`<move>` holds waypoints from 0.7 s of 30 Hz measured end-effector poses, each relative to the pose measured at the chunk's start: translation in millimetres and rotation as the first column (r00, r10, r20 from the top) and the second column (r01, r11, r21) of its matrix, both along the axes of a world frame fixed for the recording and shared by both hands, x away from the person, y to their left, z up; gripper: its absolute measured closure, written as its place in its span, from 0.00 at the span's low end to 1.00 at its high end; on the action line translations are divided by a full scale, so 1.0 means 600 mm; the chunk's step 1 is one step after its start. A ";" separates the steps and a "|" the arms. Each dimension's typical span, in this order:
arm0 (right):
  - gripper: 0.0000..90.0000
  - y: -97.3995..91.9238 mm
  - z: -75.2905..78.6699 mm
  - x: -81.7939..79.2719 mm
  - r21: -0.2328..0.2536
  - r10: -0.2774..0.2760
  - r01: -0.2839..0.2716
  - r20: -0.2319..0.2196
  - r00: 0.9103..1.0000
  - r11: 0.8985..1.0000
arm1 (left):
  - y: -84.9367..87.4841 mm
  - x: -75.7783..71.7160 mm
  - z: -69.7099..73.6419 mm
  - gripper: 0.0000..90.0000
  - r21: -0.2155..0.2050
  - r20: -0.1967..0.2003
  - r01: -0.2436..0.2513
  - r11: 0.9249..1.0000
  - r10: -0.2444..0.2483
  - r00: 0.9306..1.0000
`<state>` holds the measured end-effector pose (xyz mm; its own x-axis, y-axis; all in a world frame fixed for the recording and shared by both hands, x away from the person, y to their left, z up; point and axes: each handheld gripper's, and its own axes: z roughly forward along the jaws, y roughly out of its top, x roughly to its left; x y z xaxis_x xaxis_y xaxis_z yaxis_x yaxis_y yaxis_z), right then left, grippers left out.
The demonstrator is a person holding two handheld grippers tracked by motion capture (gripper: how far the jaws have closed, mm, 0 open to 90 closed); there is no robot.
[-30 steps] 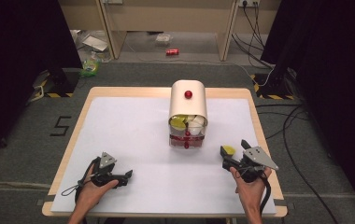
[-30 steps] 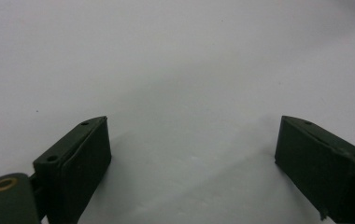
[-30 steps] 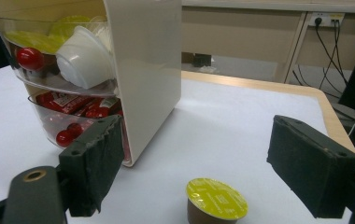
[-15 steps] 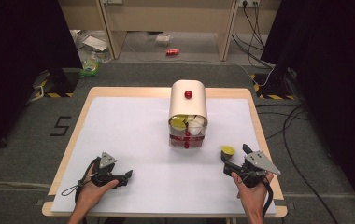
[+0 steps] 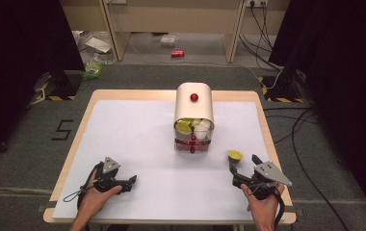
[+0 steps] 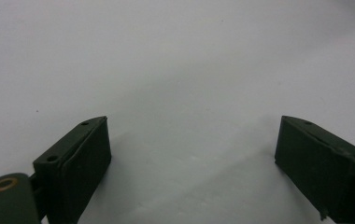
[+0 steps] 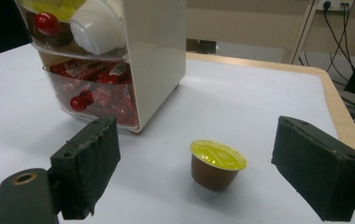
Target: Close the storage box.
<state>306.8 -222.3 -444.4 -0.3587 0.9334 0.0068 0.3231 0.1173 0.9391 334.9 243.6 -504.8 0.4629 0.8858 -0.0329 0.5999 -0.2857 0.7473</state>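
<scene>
Capsule (image 7: pixel 217 164), a small brown pod w/ a yellow foil lid, now stands on the white table (image 5: pixel 137 134) just ahead of the right gripper (image 5: pixel 242 162), a little to the right of the drawer box (image 5: pixel 194 115) and apart from it. A second ago the pod sat between the right gripper's pads, up off the table; half a second ago it was already down on the surface w/ the gripper backing off. The jaws have just been opening and now stand wide, nothing pressed between them; in the right gripper view the pod sits free in the gap, touching neither pad. So the put-down looks done, and the pod seems to have been taken out of the box, whose top tier holds more pods (image 7: pixel 94 28), though that is a guess.

Pod is upright: foil lid faces up, narrower base on the table, its axis vertical, no tilt seen.

Left gripper (image 5: pixel 122 182) rests low near the table's front-left, jaws wide apart, holding nothing; bare white table betw. its pads.
</scene>
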 end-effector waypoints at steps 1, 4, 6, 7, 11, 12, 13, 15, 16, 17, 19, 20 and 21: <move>0.17 -0.001 -0.001 -0.001 -0.004 0.000 0.000 -0.002 1.000 1.000 | 0.000 0.000 0.000 0.11 0.000 0.000 0.000 1.000 0.000 1.000; 0.17 -0.003 -0.004 -0.005 -0.005 0.006 -0.006 -0.016 1.000 1.000 | 0.000 0.000 0.000 0.11 0.000 0.000 0.000 1.000 0.000 1.000; 0.17 -0.004 -0.007 -0.007 -0.010 0.008 -0.008 -0.019 1.000 1.000 | 0.000 0.000 0.000 0.11 0.000 0.000 0.000 1.000 0.000 1.000; 0.17 -0.004 -0.008 -0.009 -0.011 0.010 -0.011 -0.021 1.000 1.000 | 0.000 0.000 0.000 0.11 0.000 0.000 0.000 1.000 0.000 1.000; 0.17 -0.006 -0.011 -0.015 -0.028 0.014 -0.015 -0.032 0.999 1.000 | 0.000 0.000 0.000 0.11 0.001 0.000 0.000 1.000 0.000 1.000; 0.17 -0.006 -0.012 -0.016 -0.033 0.013 -0.014 -0.036 0.999 0.999 | 0.000 0.000 0.000 0.11 0.001 0.000 0.000 1.000 0.000 1.000; 0.17 -0.006 -0.013 -0.017 -0.034 0.013 -0.015 -0.038 0.999 0.999 | 0.000 0.000 0.000 0.11 0.001 0.000 0.000 1.000 0.000 1.000; 0.17 -0.008 -0.014 -0.018 -0.037 0.016 -0.017 -0.039 0.999 0.999 | 0.000 0.000 0.000 0.11 0.001 0.000 0.000 1.000 0.000 1.000; 0.17 -0.010 -0.015 -0.021 -0.037 0.016 -0.017 -0.044 0.999 0.999 | 0.000 0.000 0.000 0.11 0.001 0.000 0.000 1.000 0.000 1.000; 0.17 -0.010 -0.015 -0.021 -0.037 0.016 -0.017 -0.044 0.999 0.999 | 0.000 0.000 0.000 0.11 0.001 0.000 0.000 1.000 0.000 1.000; 0.17 -0.013 -0.017 -0.023 -0.037 0.013 -0.015 -0.047 0.999 0.999 | 0.000 0.000 0.000 0.11 0.001 0.000 0.000 1.000 0.000 1.000; 0.17 -0.014 -0.018 -0.024 -0.038 0.013 -0.015 -0.054 0.998 0.999 | 0.000 0.000 0.000 0.11 0.001 0.000 0.000 1.000 0.000 1.000; 0.17 -0.015 -0.018 -0.026 -0.044 0.010 -0.012 -0.062 0.998 0.999 | 0.000 0.000 0.000 0.11 0.001 0.000 0.000 1.000 0.000 1.000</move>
<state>291.4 -231.4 -455.1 -0.3692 0.9293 -0.0118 0.3786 0.1620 0.9113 334.9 243.5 -504.7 0.4629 0.8858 -0.0316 0.5998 -0.2868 0.7470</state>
